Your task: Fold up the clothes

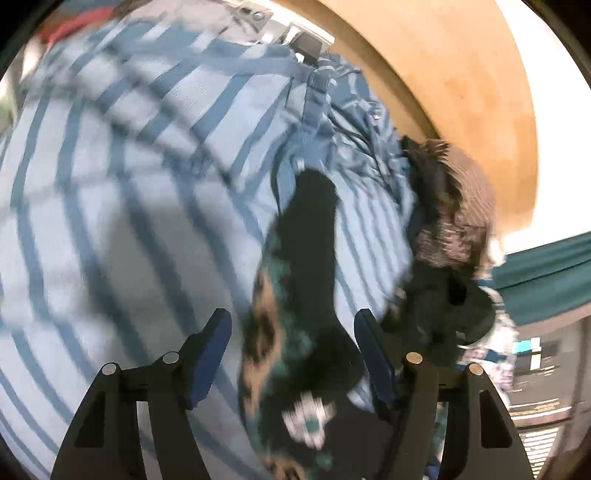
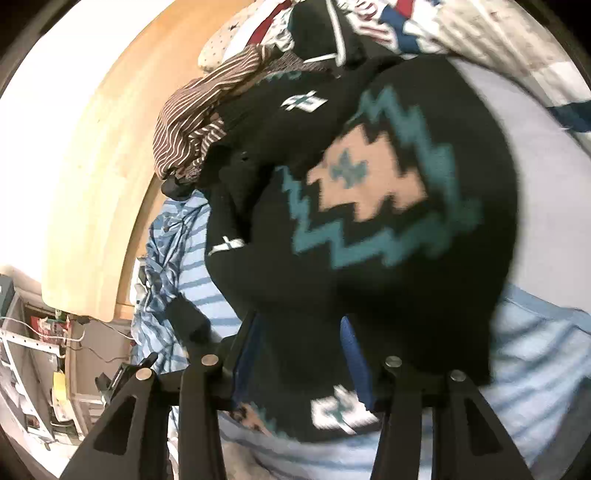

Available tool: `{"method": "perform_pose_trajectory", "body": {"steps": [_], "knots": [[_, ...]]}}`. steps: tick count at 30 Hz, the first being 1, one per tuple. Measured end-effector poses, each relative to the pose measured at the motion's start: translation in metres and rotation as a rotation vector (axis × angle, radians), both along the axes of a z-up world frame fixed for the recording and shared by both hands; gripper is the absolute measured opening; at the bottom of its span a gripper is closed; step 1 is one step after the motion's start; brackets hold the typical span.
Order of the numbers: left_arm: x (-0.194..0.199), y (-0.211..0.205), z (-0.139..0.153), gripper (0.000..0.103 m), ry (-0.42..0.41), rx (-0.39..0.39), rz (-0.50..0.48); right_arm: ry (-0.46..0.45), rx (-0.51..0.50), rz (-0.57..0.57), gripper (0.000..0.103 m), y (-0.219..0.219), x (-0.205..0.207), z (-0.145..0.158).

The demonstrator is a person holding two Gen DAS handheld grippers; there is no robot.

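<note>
Where the left wrist view looks down, the left gripper (image 1: 291,350) stands with its blue-padded fingers (image 1: 210,354) wide apart, and a strip of the black patterned sweater (image 1: 299,280) runs up between them. Neither pad presses the cloth; whether the right-hand pad touches it cannot be told through the blur. Sweater lies on a blue-and-white striped sheet (image 1: 122,206), which covers most of this view. Bunched blue fabric (image 1: 354,147) sits past the sweater's far end, with a brown-and-white striped garment (image 1: 469,199) beside it near a wooden board (image 1: 461,92).

Right wrist view: right gripper (image 2: 295,350) has its fingers narrowed onto a thick fold of the same black sweater (image 2: 388,192). Cloth fills the gap between the blue pads (image 2: 354,365) and spills forward over them, so this gripper has hold of it. Teal zigzag and tan motif face the camera, blurred. Sweater mass is lifted close to the lens, over the striped sheet (image 2: 532,350). Behind it: the brown striped garment (image 2: 192,122), a heap of other clothes (image 2: 369,26), wooden board (image 2: 96,166) at left.
</note>
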State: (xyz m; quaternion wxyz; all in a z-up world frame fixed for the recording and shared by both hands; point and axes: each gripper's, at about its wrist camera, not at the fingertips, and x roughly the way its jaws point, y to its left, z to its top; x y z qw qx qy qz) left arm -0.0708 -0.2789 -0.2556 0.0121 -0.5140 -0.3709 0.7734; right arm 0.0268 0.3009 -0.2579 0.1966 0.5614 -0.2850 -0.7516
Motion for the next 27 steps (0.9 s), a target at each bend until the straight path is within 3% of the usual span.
{"method": "perform_pose_trajectory", "body": {"steps": [1,3,4,5,6,9,13,19,22,26,27], "knots": [[-0.014,0.003,-0.003,0.07,-0.016,-0.027,-0.006,-0.007,-0.019,0.006,0.052,-0.003,-0.005,-0.004],[-0.035,0.012,-0.022,0.069,-0.086,-0.001,-0.039,-0.022,-0.031,0.017,0.056,-0.017,-0.014,-0.012],[-0.045,0.016,-0.03,0.059,-0.115,0.01,-0.052,-0.029,-0.032,0.02,0.057,-0.024,-0.019,-0.017],[-0.041,0.014,-0.024,0.046,-0.091,-0.001,-0.044,-0.034,-0.03,0.021,0.057,-0.029,-0.022,-0.02],[-0.037,0.012,-0.017,0.009,-0.068,-0.012,-0.037,-0.04,-0.025,0.022,0.057,-0.033,-0.024,-0.021],[-0.025,0.007,0.002,0.011,0.003,-0.046,-0.013,-0.056,-0.006,0.034,0.063,-0.048,-0.032,-0.022],[-0.008,-0.001,0.028,0.011,0.096,-0.087,0.023,-0.011,0.008,0.059,0.064,-0.055,-0.031,-0.008],[0.062,-0.088,0.059,0.011,0.171,-0.06,0.304,0.003,-0.138,-0.018,0.071,-0.052,-0.008,0.003],[0.095,-0.104,0.038,0.011,0.107,-0.081,0.367,-0.031,-0.174,-0.002,0.071,-0.062,0.004,-0.004],[0.117,-0.111,-0.025,0.011,-0.129,-0.042,0.365,-0.084,-0.17,0.008,0.071,-0.071,0.014,-0.015],[0.125,-0.114,-0.034,0.012,-0.139,-0.007,0.378,-0.09,-0.17,0.007,0.071,-0.072,0.016,-0.016]]}}
